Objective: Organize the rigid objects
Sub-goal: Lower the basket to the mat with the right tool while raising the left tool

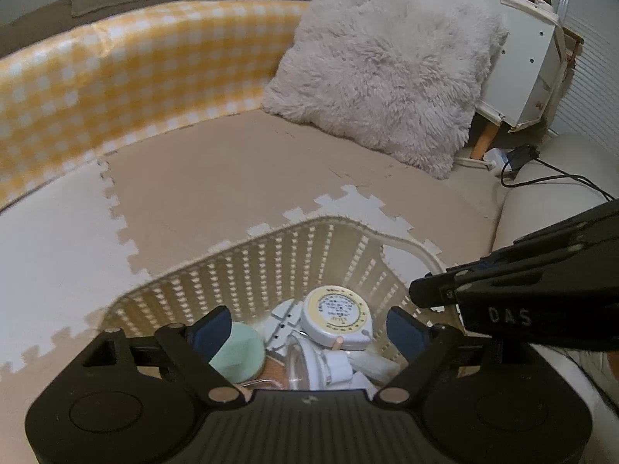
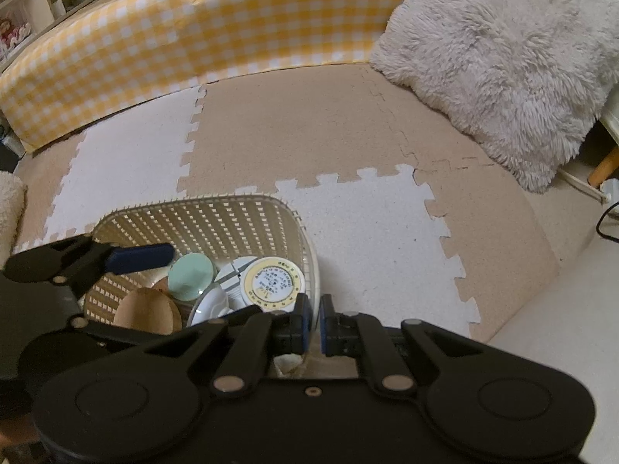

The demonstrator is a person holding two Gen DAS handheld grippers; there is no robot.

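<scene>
two views, one basket. left wrist: left gripper over basket, jaws wide apart, nothing between pads; round tape measure lies on top of white parts, mint lid at left. reads as just-released drop into basket. right wrist: right gripper at basket's right rim, jaws together; whether rim is pinched, cannot tell. mat around basket shows no loose items. next: lift left gripper clear, look for further items.

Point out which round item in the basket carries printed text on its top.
The white tape measure with the yellow ring of print, at the basket's right side. The mint-green cylinder beside it has a plain top.
</scene>
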